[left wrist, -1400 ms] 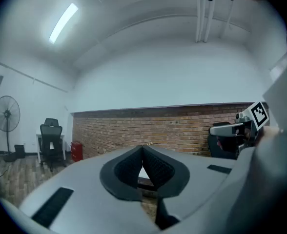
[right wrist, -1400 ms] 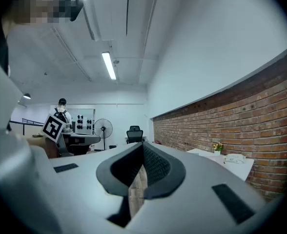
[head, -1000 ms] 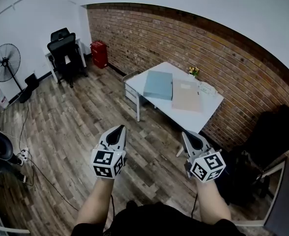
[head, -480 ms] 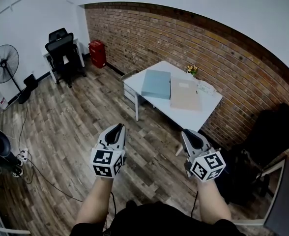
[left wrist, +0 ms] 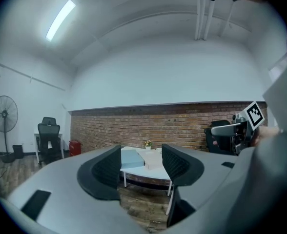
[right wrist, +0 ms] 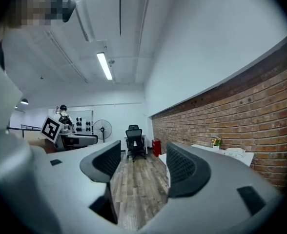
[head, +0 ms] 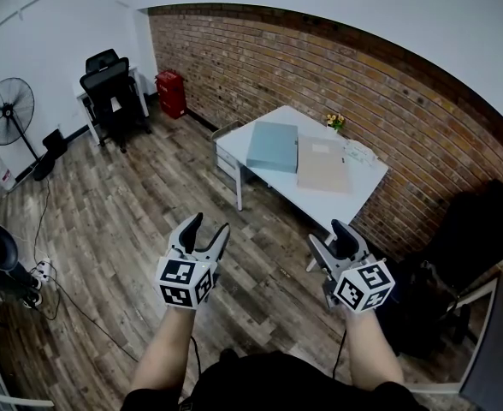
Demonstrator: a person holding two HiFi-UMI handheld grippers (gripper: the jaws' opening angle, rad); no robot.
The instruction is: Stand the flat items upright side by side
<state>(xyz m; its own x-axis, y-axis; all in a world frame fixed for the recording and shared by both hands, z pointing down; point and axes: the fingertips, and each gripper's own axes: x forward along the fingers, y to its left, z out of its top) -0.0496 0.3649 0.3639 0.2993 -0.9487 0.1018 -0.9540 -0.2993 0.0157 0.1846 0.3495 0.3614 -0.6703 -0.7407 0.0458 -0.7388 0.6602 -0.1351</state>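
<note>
- Left claw [head: 207, 228]: jaws apart, just been opening, nothing between them; held above the wooden floor [head: 132, 221].
- Right claw [head: 329, 236]: the same, jaws just opened and empty.
- Flat items: blue folder [head: 273, 146] and tan folder [head: 323, 164], lying flat side by side on the white bench [head: 337, 205], well ahead of both claws.
- Bench extras: small flowers [head: 334, 122] at the far edge, by the brick wall [head: 320, 67].
- Surroundings: office chair [head: 106, 80], red cabinet [head: 171, 93] and fan [head: 8, 110] far left; open floor between claws and bench.

Jaws on left gripper [head: 210, 226], shut a second ago, are just opening and now stand apart, nothing between them. Same on right gripper [head: 328, 236]: shut before, now parted, empty.
</note>
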